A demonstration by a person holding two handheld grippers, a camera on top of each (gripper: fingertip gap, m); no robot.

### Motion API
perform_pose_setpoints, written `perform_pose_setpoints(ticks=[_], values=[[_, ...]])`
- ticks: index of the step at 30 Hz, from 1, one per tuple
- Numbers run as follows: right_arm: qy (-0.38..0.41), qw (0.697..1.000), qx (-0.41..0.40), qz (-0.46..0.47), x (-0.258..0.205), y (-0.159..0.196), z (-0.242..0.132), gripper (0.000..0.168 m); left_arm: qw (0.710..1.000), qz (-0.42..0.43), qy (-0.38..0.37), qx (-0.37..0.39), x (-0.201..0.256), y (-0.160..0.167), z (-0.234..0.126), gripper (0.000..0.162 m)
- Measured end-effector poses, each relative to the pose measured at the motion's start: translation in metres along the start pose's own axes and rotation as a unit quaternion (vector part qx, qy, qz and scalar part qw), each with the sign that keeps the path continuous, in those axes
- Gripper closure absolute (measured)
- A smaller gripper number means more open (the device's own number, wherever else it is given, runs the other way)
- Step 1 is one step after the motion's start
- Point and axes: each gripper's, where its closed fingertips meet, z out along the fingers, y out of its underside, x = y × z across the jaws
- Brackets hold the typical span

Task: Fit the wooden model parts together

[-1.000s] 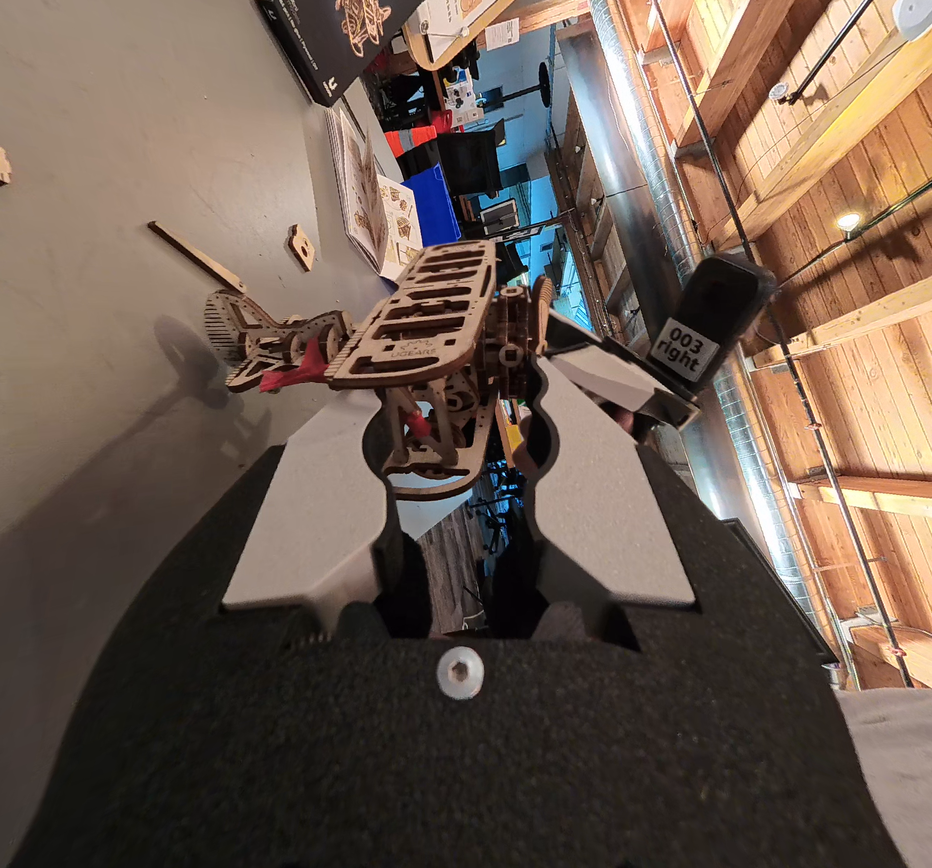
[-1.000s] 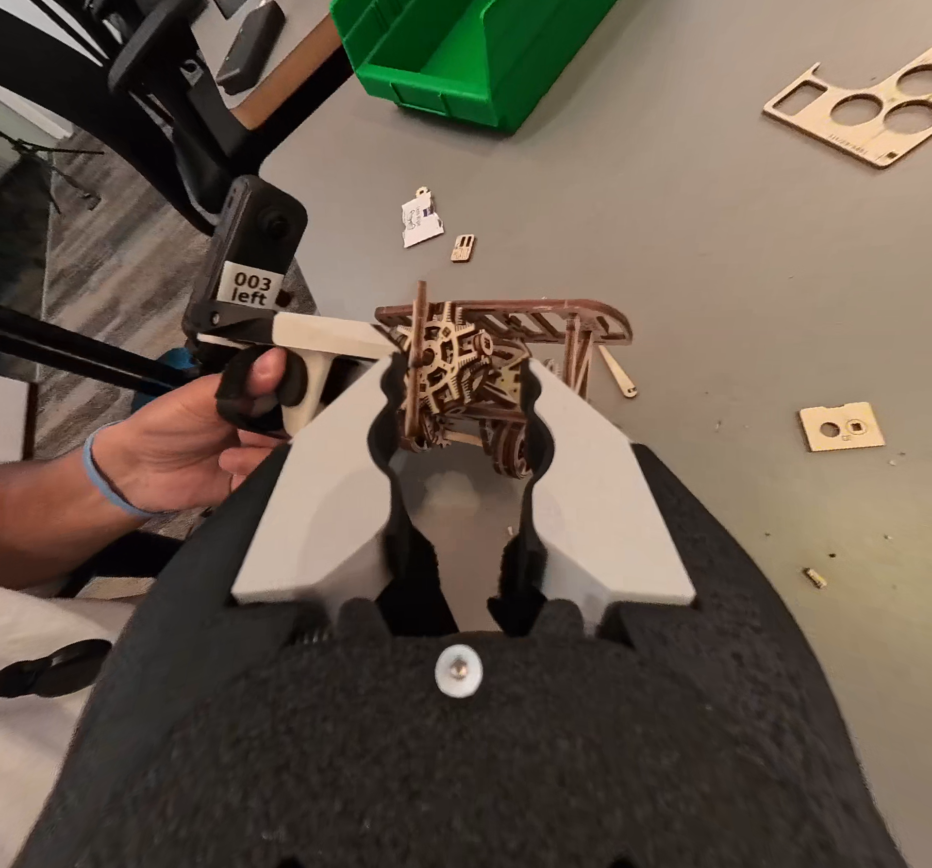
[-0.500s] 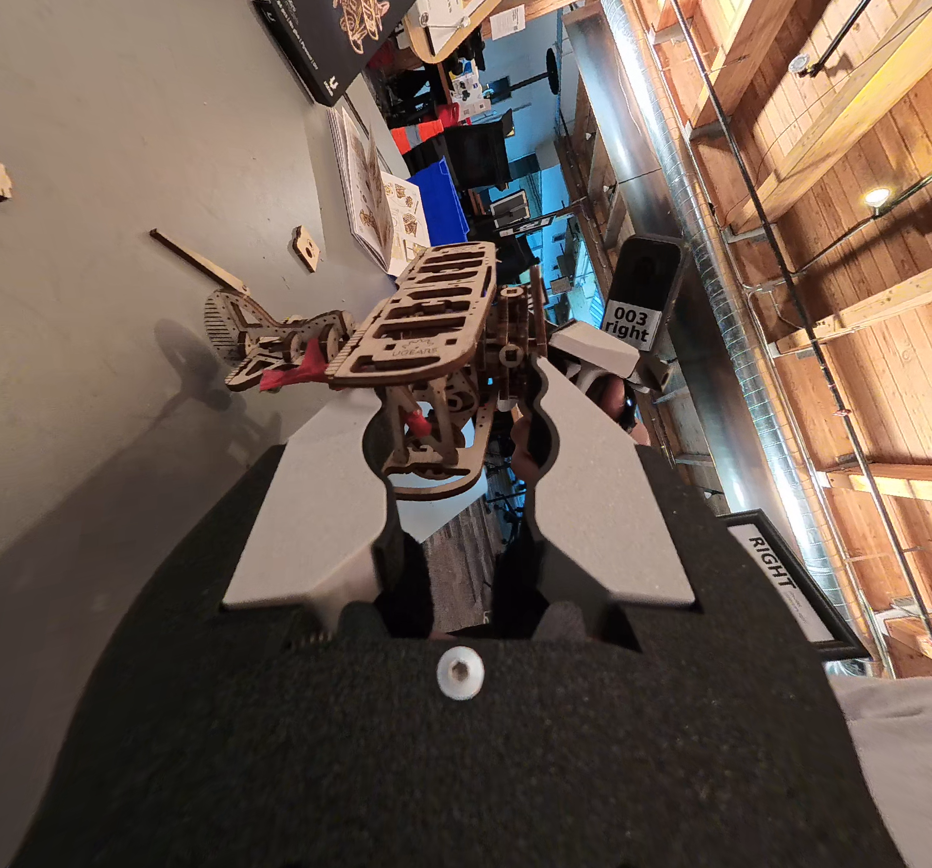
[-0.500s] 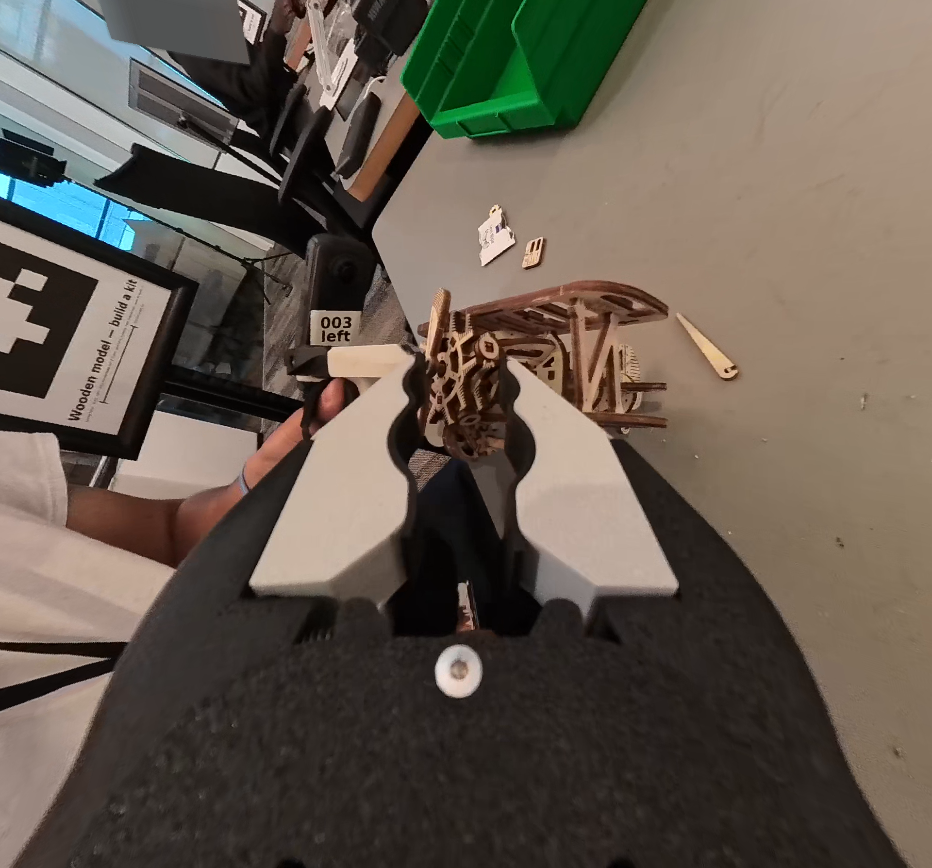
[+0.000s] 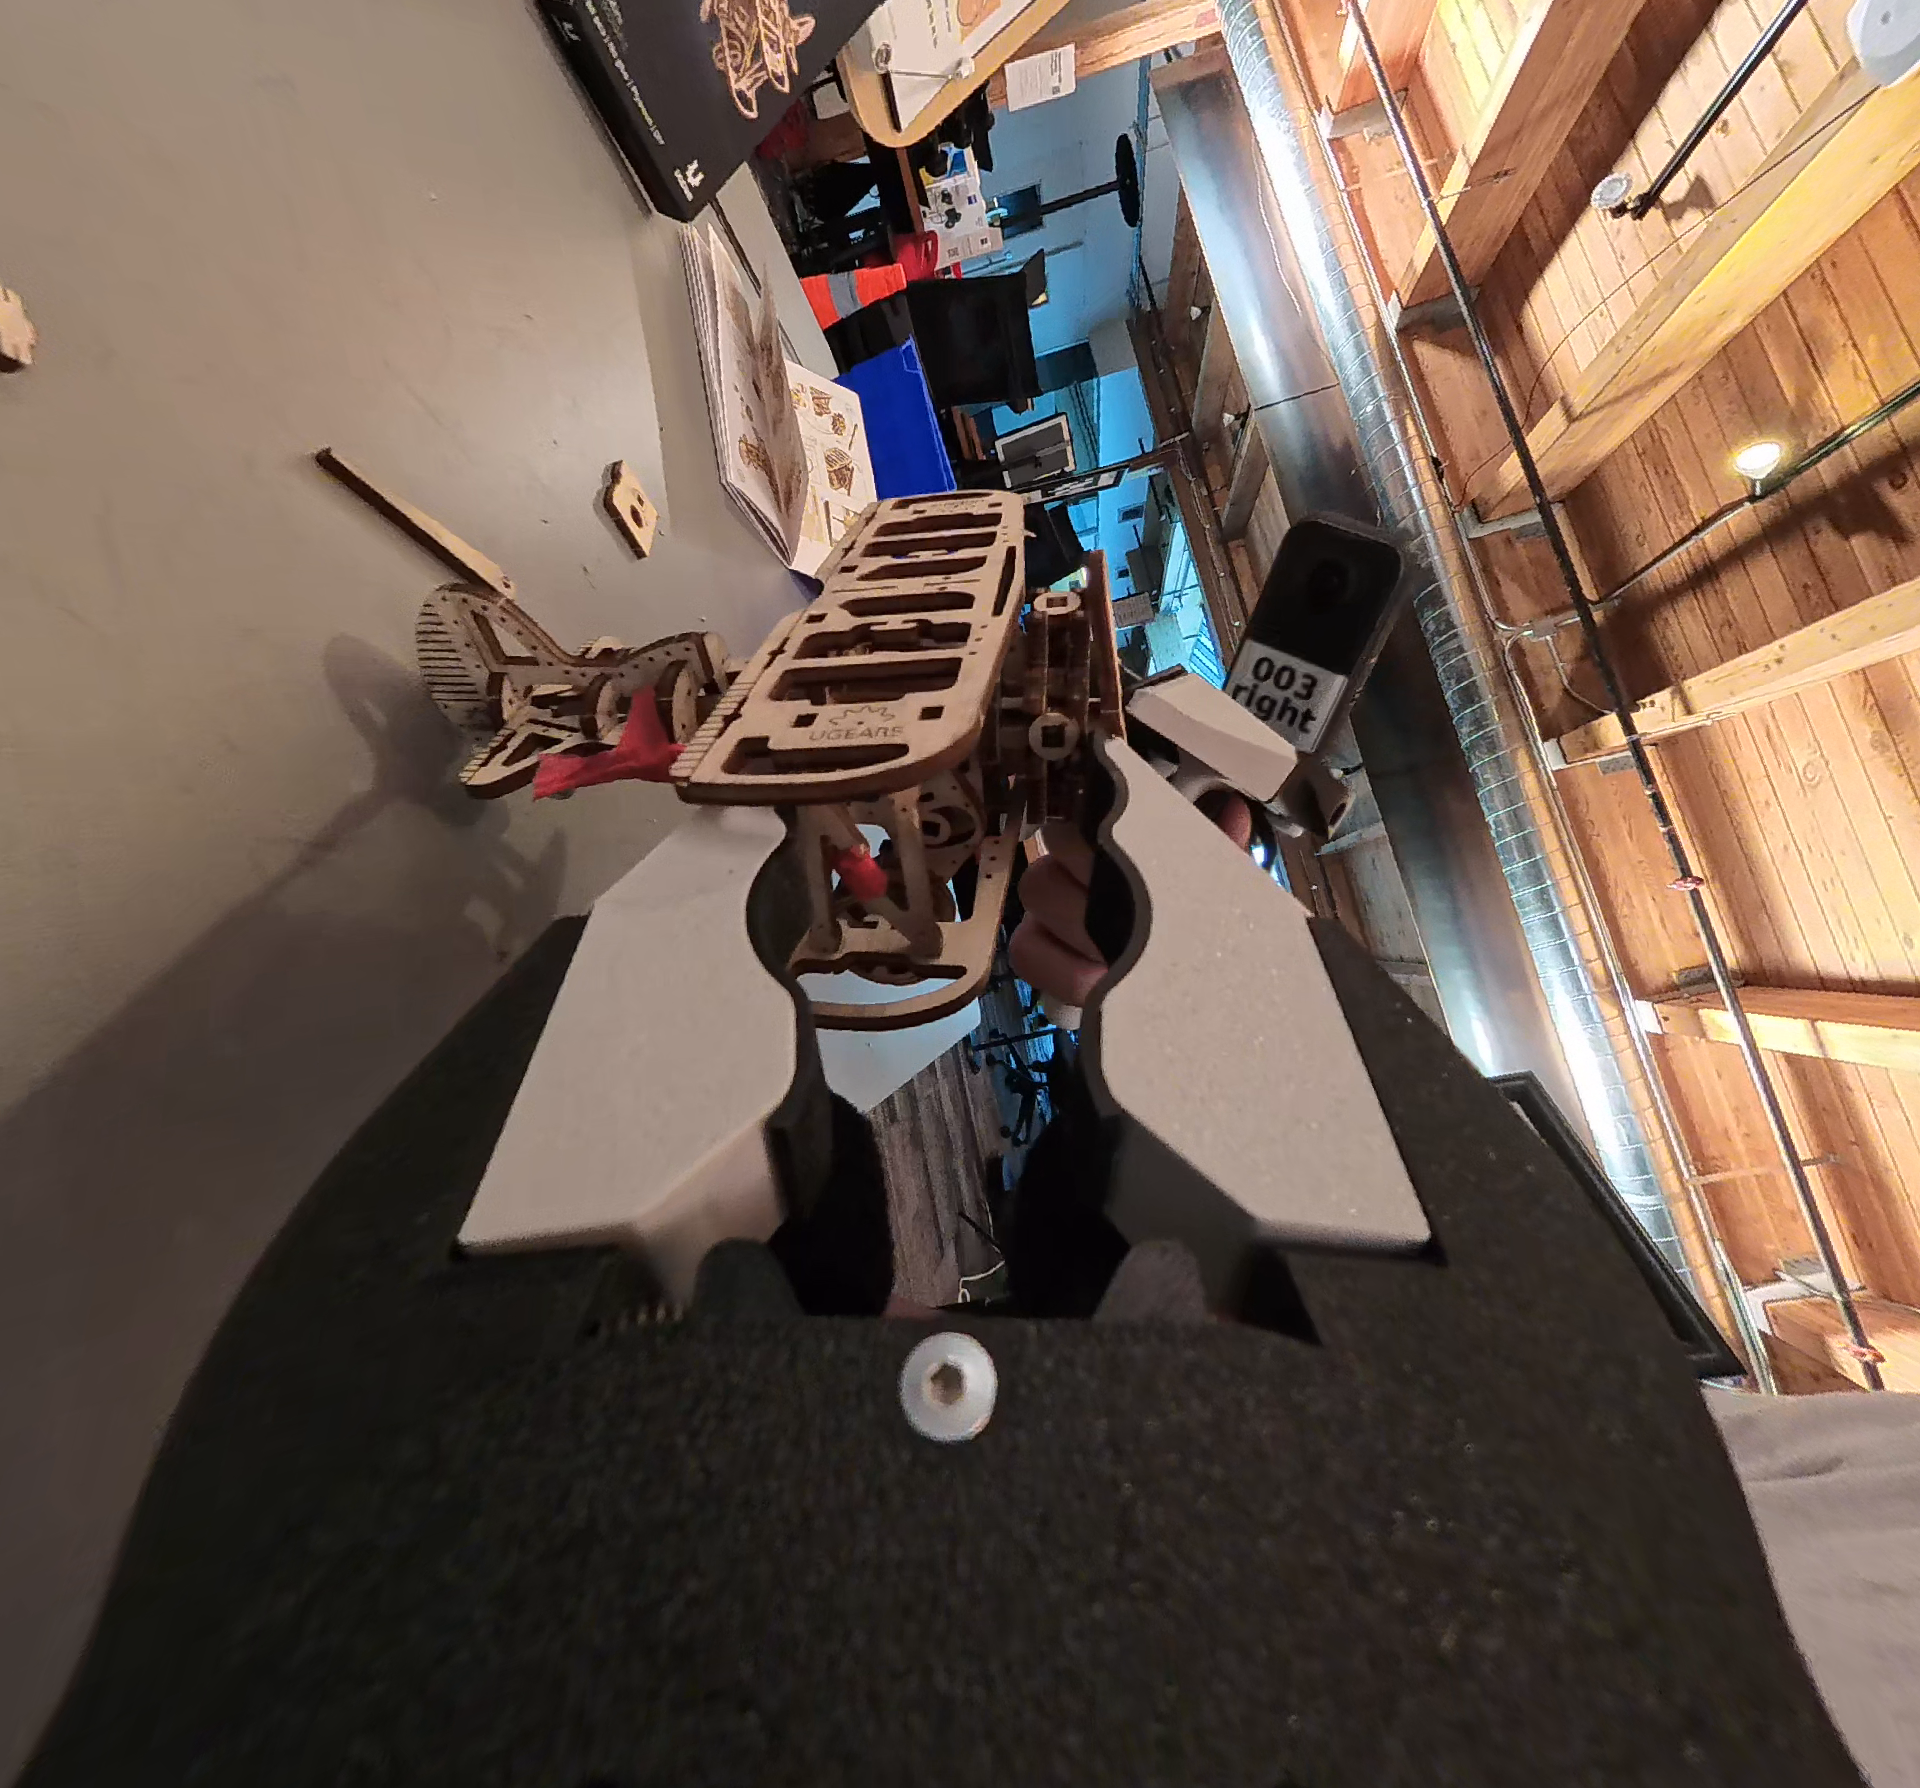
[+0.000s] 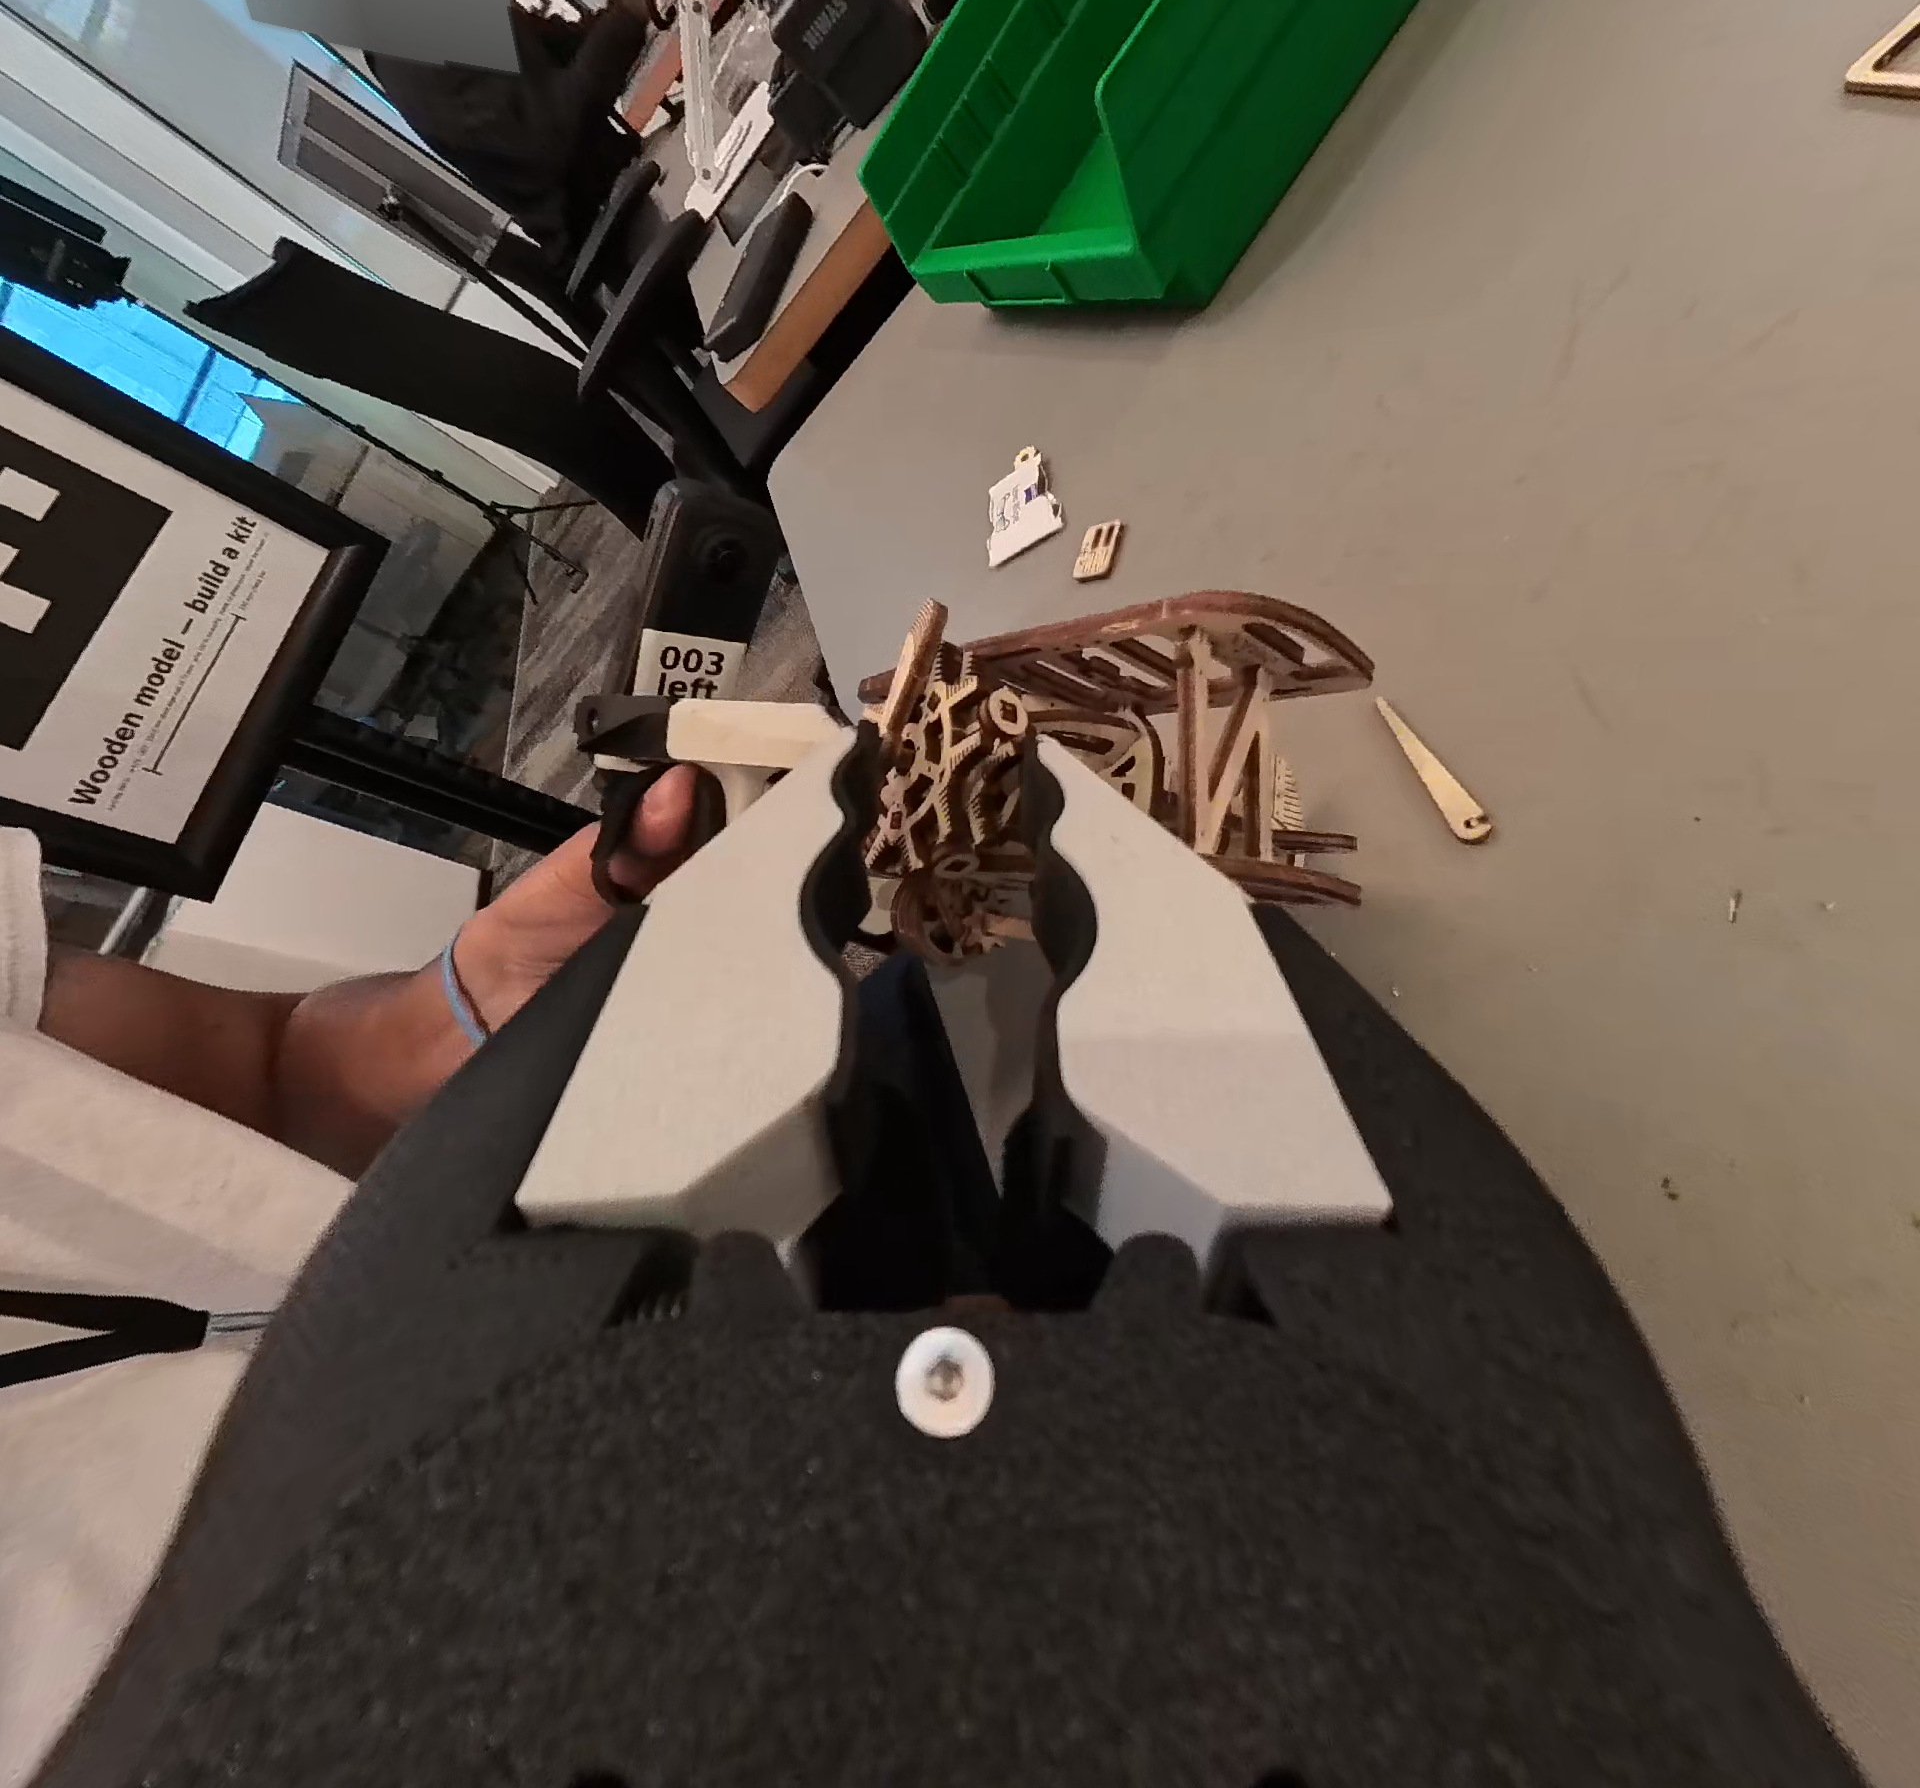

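Note:
A wooden biplane model (image 5: 883, 689) hangs just above the grey table (image 5: 260, 232). My left gripper (image 5: 914, 803) is shut on its lower wing and struts. Its tail (image 5: 488, 668) points toward the table, with a red scrap (image 5: 613, 751) behind the wing. In the right wrist view my right gripper (image 6: 951, 762) is shut on the geared nose (image 6: 935, 803) of the model (image 6: 1195, 699). The left gripper's cream finger (image 6: 748, 736) meets the model from the left. The right gripper (image 5: 1216, 730) also shows in the left wrist view, at the nose.
Loose wooden pieces lie on the table: a thin stick (image 6: 1429, 767), a small slotted piece (image 6: 1098, 551), a white tag (image 6: 1021, 520), another stick (image 5: 416, 523) and a tab (image 5: 629, 510). A green bin (image 6: 1143, 97), a black kit box (image 5: 727, 24) and an open booklet (image 5: 774, 429) stand farther off. The tips of both grippers are at nearly the same place. The thin stick (image 6: 1429, 767) sits 11 cm or so from the ends of my left fingers.
My right gripper's fingers have narrowed onto the model's geared nose, and it has tilted and shifted. The left gripper still holds the model in the same place.

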Motion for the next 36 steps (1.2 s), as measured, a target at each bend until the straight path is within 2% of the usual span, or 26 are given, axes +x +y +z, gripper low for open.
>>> perform_pose_setpoints(ticks=[23, 30, 33, 36], values=[[0.008, 1.0, 0.003, -0.014, -0.002, -0.003, 0.003, 0.138, 1.0, -0.014, 0.001, 0.011, 0.0, -0.003, -0.001, 0.114], [0.025, 0.999, -0.028, -0.011, -0.001, -0.004, -0.007, 0.141, 0.999, -0.035, 0.02, 0.008, 0.002, -0.002, -0.001, 0.114], [0.059, 0.996, -0.05, -0.043, 0.005, -0.008, -0.02, 0.141, 0.999, -0.04, 0.025, 0.007, 0.002, -0.005, -0.002, 0.114], [0.072, 0.993, -0.036, -0.085, -0.001, -0.021, -0.029, 0.145, 0.999, -0.035, 0.019, 0.012, 0.001, -0.008, -0.004, 0.114]])
